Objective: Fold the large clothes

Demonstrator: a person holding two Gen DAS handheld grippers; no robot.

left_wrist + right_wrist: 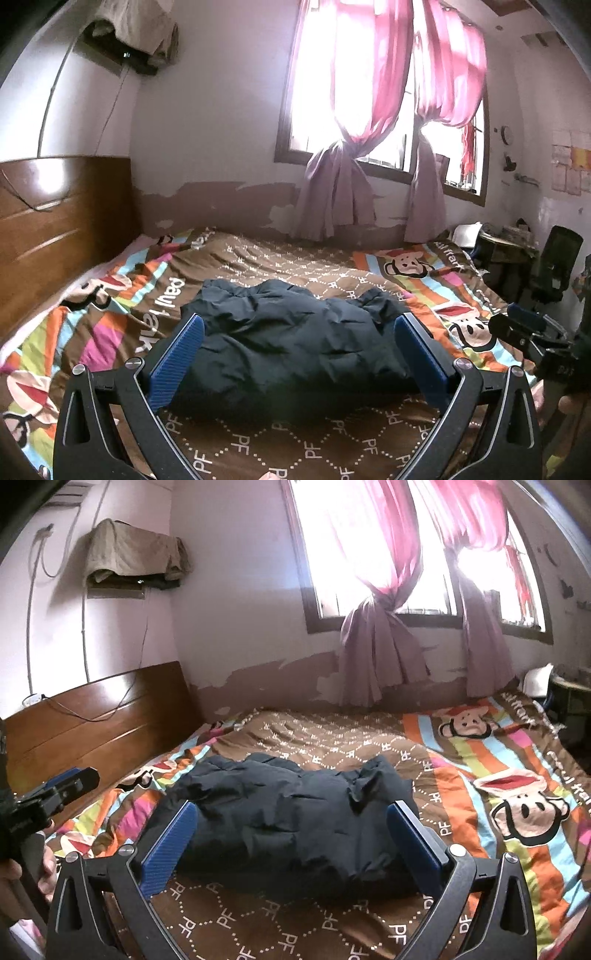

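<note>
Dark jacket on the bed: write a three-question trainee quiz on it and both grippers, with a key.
1. True or false: the left gripper is shut on the dark jacket.
2. What does the jacket lie on? A) wooden headboard B) patterned bedspread C) chair
3. Fill in: the right gripper has its jaws ____.

Key:
1. False; its jaws stand apart, holding nothing.
2. B, the patterned bedspread.
3. Open.

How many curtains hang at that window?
2: one pink curtain knotted at the window's left side, the other pink curtain tied toward its right. Nothing seems to hide a third.
</note>
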